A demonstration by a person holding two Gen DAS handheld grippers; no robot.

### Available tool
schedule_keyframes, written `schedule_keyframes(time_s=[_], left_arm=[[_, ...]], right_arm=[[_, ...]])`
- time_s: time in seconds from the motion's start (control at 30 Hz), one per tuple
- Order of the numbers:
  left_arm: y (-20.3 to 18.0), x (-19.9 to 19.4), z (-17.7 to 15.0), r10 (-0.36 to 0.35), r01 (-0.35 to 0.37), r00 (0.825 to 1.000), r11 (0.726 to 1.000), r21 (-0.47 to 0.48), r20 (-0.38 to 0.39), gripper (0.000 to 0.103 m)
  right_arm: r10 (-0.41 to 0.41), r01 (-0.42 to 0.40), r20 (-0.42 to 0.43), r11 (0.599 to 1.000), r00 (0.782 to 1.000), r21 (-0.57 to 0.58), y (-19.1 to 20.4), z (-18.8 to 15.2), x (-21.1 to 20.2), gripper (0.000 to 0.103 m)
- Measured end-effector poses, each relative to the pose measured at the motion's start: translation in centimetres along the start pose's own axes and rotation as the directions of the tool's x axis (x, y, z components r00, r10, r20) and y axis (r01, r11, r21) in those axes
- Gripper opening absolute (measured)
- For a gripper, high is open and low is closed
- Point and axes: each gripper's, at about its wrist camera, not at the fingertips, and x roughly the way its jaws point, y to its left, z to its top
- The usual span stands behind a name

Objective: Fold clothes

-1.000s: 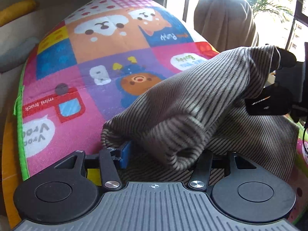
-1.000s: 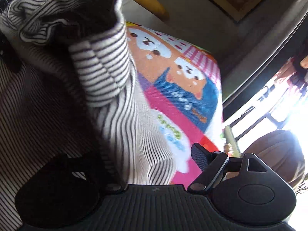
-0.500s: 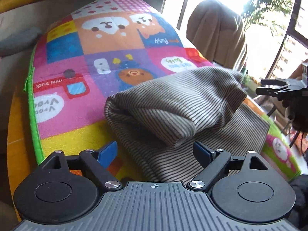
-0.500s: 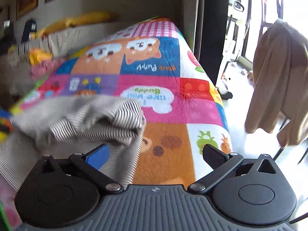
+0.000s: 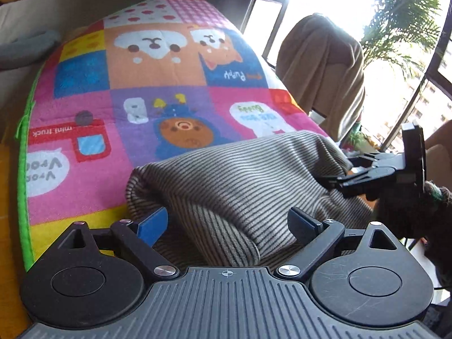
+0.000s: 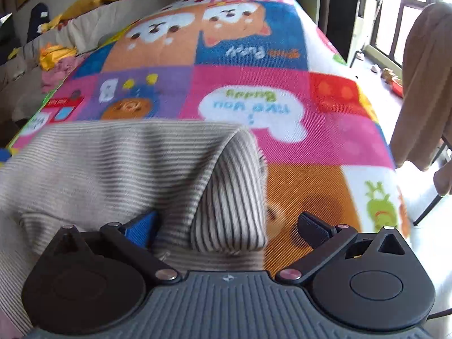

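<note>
- The striped garment (image 5: 240,186) lies on the cartoon play mat (image 5: 118,104) near the mat's front edge, doubled over on itself: an upper layer is laid over a lower one, with a rounded fold ridge at its left end and a loose flap or sleeve end sagging toward the cameras.
- The left claw (image 5: 228,223) is spread, 1 blue-padded finger at the fold's left corner and the other on the cloth to the right; the fabric bulges between them, but nothing is pinched.
- The right claw (image 6: 226,223) is likewise spread, straddling the right corner of the garment, where a striped flap stands up in a tube shape. In the left wrist view this claw shows side-on at the garment's far right edge.
- Judged from the lie of the cloth, 1 fold is laid down and both claws stand at its 2 corners with the garment free of both. That fits either settling and smoothing this fold or taking a fresh hold for a further fold; the pictures do not settle which.
- A further fold would call for both claws to bite both layers together at matching corners, so that the upper layer does not slide off. The puffy flap in front looks likely to spoil a flat crease.
- A tan cloth draped on a chair (image 5: 322,76) stands beyond the mat by the window.
</note>
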Motion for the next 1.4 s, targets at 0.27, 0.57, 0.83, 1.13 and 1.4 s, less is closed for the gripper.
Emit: schedule_keyframes(time_s=[0.27, 0.57, 0.83, 1.13, 1.4], left_arm=[[0.6, 1.0, -0.2, 0.054, -0.054, 0.998, 0.999, -0.001, -0.03, 0.096], [0.2, 1.5, -0.3, 0.071, -0.071, 0.997, 0.997, 0.006, -0.036, 0.096], [0.2, 0.6, -0.3, 0.035, -0.035, 0.999, 0.999, -0.007, -0.02, 0.096], [-3.7, 0.6, -2.0, 0.109, -0.093, 0.993, 0.954, 0.285, -0.042, 0.096], [-1.7, 2.3, -0.7, 0.291, -0.282, 0.957, 0.919, 0.277, 0.01, 0.097]], right_arm=[[0.042, -0.039, -0.024, 0.995, 0.999, 0.095, -0.8, -1.0, -0.3, 0.103], [0.061, -0.061, 0.002, 0.994, 0.998, 0.091, -1.0, -1.9, -0.9, 0.103], [-0.003, 0.004, 0.043, 1.0, 0.999, -0.014, -1.5, -1.9, -3.2, 0.103], [-0.315, 0.374, 0.202, 0.793, 0.928, -0.482, 2.6, -3.9, -2.6, 0.103], [-0.493, 0.665, 0.447, 0.588, 0.746, -0.461, 4.5, -3.2, -1.2, 0.103]])
